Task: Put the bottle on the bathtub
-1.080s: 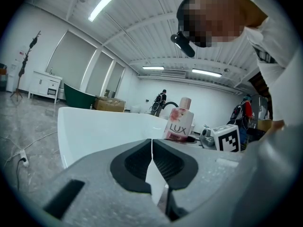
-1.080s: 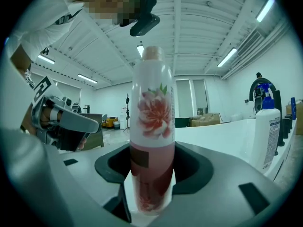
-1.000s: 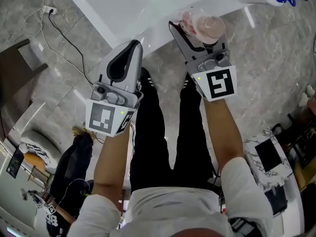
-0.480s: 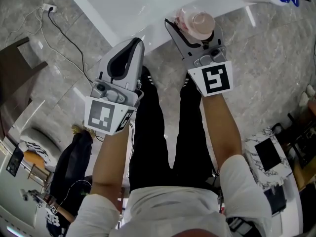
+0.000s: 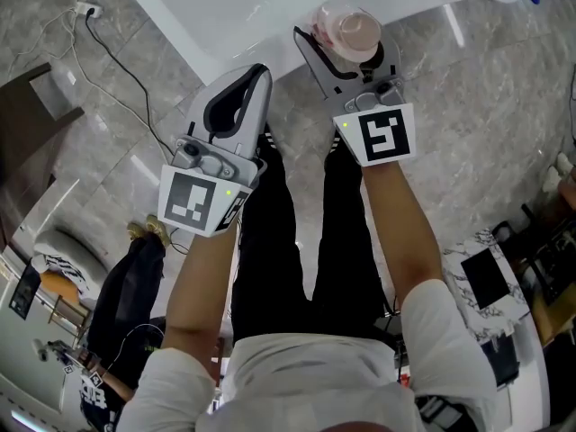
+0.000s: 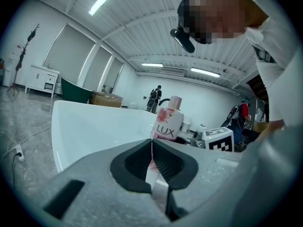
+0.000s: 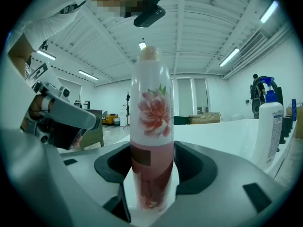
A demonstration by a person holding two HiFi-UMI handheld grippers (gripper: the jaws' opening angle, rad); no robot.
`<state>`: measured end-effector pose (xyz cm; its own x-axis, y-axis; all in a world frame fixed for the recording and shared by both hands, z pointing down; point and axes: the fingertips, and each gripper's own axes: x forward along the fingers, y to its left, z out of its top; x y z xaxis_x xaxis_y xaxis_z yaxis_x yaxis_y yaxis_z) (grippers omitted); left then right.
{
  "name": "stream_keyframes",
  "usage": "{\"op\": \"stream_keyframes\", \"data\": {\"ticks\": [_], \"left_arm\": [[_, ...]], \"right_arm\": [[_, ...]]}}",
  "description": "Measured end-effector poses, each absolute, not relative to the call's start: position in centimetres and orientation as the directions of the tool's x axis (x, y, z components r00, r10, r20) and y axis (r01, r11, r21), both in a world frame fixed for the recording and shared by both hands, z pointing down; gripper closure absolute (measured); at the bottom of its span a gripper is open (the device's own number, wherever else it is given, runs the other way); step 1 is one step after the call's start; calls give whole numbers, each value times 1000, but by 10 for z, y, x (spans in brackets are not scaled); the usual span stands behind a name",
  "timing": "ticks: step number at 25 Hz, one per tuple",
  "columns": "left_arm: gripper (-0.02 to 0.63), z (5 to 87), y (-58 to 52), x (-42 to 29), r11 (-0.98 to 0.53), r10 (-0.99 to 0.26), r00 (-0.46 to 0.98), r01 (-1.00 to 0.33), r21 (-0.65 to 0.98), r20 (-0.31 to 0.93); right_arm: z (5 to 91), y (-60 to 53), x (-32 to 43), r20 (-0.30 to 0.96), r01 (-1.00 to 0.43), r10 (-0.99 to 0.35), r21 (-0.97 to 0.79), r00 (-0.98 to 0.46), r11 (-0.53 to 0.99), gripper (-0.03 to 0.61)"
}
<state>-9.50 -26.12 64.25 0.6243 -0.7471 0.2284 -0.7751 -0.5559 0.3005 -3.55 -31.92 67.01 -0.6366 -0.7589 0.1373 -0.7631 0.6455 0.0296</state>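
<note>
The right hand-held gripper is clamped on the pink bottle. The bottle is upright, and its base looks like it's down on the near edge of the bathtub. A white spray bottle stands farther along the same rim, well apart. The left hand-held gripper is just beside it, short of the tub edge, with its jaws together on nothing. A cable trails over the floor.
</note>
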Motion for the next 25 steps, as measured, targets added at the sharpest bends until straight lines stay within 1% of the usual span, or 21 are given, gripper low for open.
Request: {"op": "stream_keyframes", "data": {"ticks": [5, 8, 10, 11, 12, 13, 18, 22, 25], "left_arm": [[592, 627, -255, -87, -553, -743, 629, -769, 321, 228], [592, 600, -258, -83, -560, -748, 628, -771, 303, 214], [592, 579, -261, -77, -565, -751, 628, -771, 292, 203], [592, 570, -262, -75, -569, -752, 629, -770, 289, 198], [592, 561, -264, -72, -573, -751, 631, -769, 285, 192], [592, 554, -264, -71, -576, -751, 632, -768, 280, 189], [592, 523, -242, -73, -590, -749, 639, -764, 263, 176], [592, 535, -228, -79, -577, -751, 632, -769, 277, 192], [592, 551, -222, -85, -558, -756, 621, -777, 291, 210]], "right_arm": [[661, -309, -27, 182, -762, -753, 29, -632, 647, 342], [650, -292, -6, 256, -772, -752, 31, -608, 635, 339], [647, -278, 9, 315, -782, -742, 2, -591, 624, 339], [646, -275, 13, 323, -783, -738, -15, -593, 622, 339], [645, -276, 13, 315, -782, -737, -24, -598, 623, 343], [644, -278, 11, 300, -780, -740, -25, -602, 625, 368], [635, -277, 0, 274, -778, -740, -54, -614, 625, 367], [633, -276, 3, 265, -770, -738, -30, -621, 637, 367], [639, -272, 8, 285, -781, -744, -24, -604, 624, 367]]}}
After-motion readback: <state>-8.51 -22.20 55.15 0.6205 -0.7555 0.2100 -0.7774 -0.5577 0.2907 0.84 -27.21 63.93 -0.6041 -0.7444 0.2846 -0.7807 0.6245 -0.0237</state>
